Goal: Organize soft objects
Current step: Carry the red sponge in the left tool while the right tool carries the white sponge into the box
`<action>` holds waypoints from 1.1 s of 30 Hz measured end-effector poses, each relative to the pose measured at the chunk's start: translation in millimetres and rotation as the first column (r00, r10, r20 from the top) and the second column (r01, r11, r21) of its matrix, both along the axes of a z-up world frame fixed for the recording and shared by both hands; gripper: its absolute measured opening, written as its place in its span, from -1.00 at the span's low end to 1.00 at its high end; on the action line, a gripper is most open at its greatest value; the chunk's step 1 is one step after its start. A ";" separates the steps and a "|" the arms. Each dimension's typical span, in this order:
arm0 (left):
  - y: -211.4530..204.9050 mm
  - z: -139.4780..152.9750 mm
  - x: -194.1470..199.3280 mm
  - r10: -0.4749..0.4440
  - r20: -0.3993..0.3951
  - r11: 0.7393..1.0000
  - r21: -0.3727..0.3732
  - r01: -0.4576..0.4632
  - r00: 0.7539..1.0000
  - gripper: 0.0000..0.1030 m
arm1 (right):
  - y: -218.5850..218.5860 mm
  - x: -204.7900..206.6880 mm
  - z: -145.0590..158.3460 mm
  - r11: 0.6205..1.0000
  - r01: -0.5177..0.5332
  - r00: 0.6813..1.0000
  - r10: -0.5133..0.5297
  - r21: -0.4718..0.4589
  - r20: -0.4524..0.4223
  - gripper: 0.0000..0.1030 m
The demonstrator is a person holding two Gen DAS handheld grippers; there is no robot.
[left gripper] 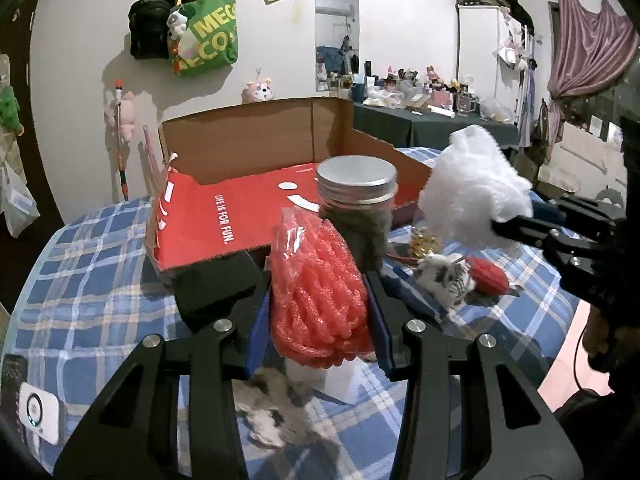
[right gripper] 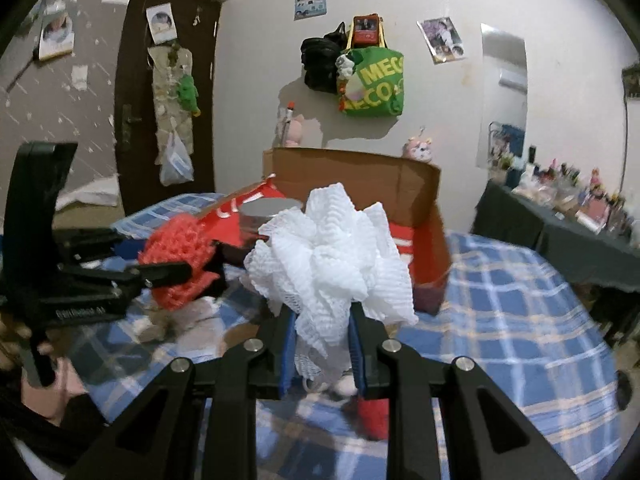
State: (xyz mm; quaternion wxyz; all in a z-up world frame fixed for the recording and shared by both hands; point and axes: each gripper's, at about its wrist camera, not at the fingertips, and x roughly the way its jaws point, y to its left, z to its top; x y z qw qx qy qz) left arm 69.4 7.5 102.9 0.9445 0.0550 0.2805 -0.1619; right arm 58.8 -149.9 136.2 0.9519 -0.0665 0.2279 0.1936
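**Both grippers hold foam netting above the checked bedcover**

The left gripper (left gripper: 320, 312) has its blue pads pressed against either side of a bunched red foam net (left gripper: 320, 292), which bulges up between the jaws and is lifted clear of the blue plaid bedcover (left gripper: 92, 280). The right gripper (right gripper: 322, 344) is pinched nearly closed on the lower end of a white foam net (right gripper: 332, 264), whose ruffled mass fans out above the fingertips.

Just behind both nets stands a jar with a silver metal lid (left gripper: 356, 178), and behind that lies an open cardboard box (left gripper: 248, 140) with a red printed inside, resting on the bedcover. Below the left gripper lies a grey and white furry item (left gripper: 272, 408), possibly a plush toy; the view there is blurred. To the right, on the bedcover, rest a small striped plush (left gripper: 448, 280) and a red knitted piece (left gripper: 490, 276), touching each other.
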 end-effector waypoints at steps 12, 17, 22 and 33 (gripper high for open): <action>13.0 20.9 41.4 -0.016 -0.027 1.000 0.010 0.016 1.000 -0.21 | -6.0 22.7 25.1 0.990 0.053 0.996 -0.043 -0.128 0.078 -0.52; 16.1 20.2 54.9 -0.017 -0.052 1.000 0.023 0.018 0.998 -0.21 | -7.2 35.8 30.6 0.987 0.060 0.996 -0.049 -0.150 0.078 -0.51; 20.7 16.9 67.2 -0.006 -0.073 0.999 0.038 0.008 0.997 -0.21 | -11.4 48.3 29.2 0.987 0.062 0.997 -0.053 -0.151 0.060 -0.51; 28.9 17.2 103.8 -0.010 -0.120 1.000 0.025 0.013 0.993 -0.21 | -13.4 80.4 29.0 0.987 0.055 0.998 -0.051 -0.150 0.027 -0.50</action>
